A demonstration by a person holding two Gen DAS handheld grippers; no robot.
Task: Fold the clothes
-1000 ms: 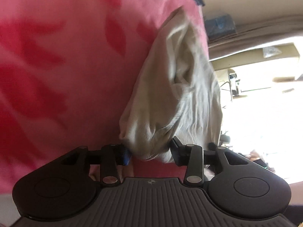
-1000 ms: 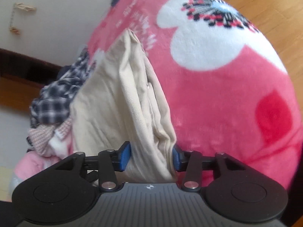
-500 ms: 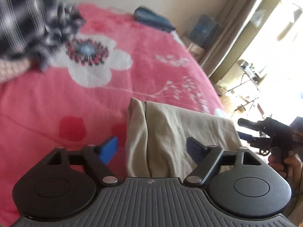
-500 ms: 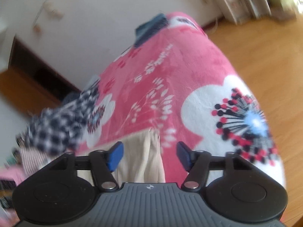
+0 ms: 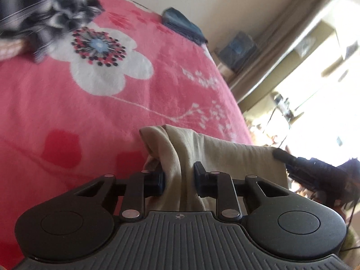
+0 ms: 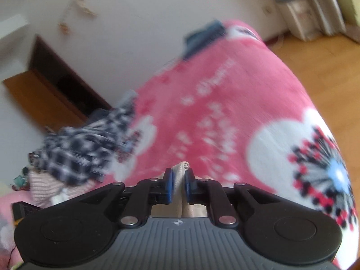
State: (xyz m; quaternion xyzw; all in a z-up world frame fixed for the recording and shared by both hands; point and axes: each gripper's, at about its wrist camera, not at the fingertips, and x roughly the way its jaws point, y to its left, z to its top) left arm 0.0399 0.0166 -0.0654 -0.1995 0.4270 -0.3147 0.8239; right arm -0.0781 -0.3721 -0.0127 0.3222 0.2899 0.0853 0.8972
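Observation:
A beige garment [image 5: 225, 155] is stretched just above the pink floral blanket [image 5: 67, 103] on the bed. My left gripper [image 5: 178, 177] is shut on a bunched fold at its left end. My right gripper [image 6: 179, 185] is shut on the other end, where only a small beige tip [image 6: 182, 168] shows between the blue pads. In the left wrist view the right gripper [image 5: 303, 164] appears at the garment's far right edge. Most of the garment is hidden below the right gripper's body.
A pile of clothes with a black-and-white plaid shirt [image 6: 76, 150] and a pink knit [image 6: 45, 189] lies on the bed's left. A dark blue folded item [image 5: 182, 28] sits at the bed's far end. The wooden floor [image 6: 326, 58] lies to the right, a brown cabinet [image 6: 45, 90] to the left.
Half a second ago both grippers were open over the garment; now both have shut on its ends. Both views have tilted up from the blanket toward the room.

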